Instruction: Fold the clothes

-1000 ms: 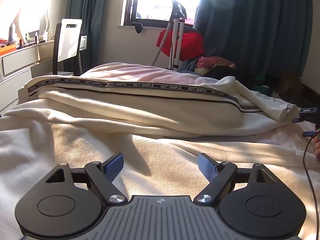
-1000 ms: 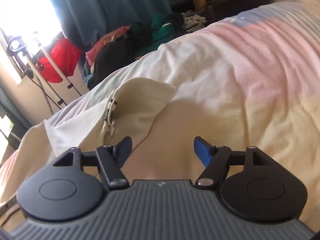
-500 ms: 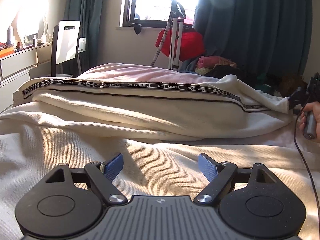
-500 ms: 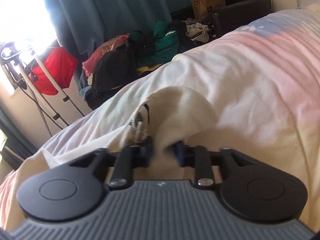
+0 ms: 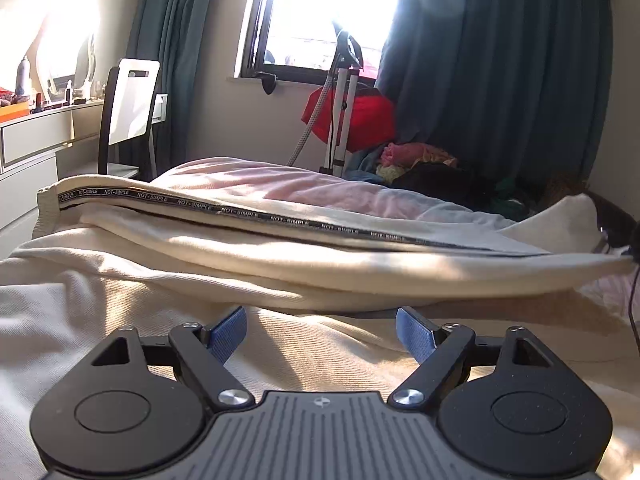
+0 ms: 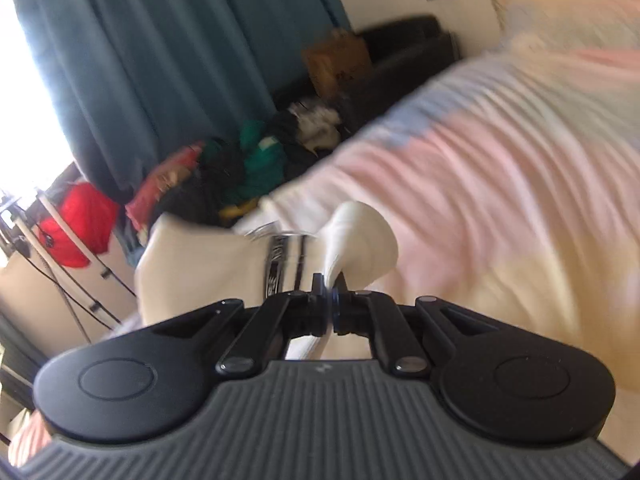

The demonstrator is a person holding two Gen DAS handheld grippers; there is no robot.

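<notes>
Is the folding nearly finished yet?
Not yet. The right gripper has pinched one end of the cream garment and lifted it off the bed. The left gripper is open, holding nothing. No neat fold shows; most of the folding remains.

Left wrist view: sits low over the bed [image 5: 280,184], faces the window [image 5: 332,12] at 12 o'clock, cream garment [image 5: 360,264] close ahead. Right wrist view: blurred, tilted, close on the same garment [image 6: 192,264], curtain [image 6: 168,60] at 11 o'clock. Shared: garment, bed, red bag [image 5: 352,118] [image 6: 76,220], clothes pile [image 5: 420,160] [image 6: 240,164].
</notes>
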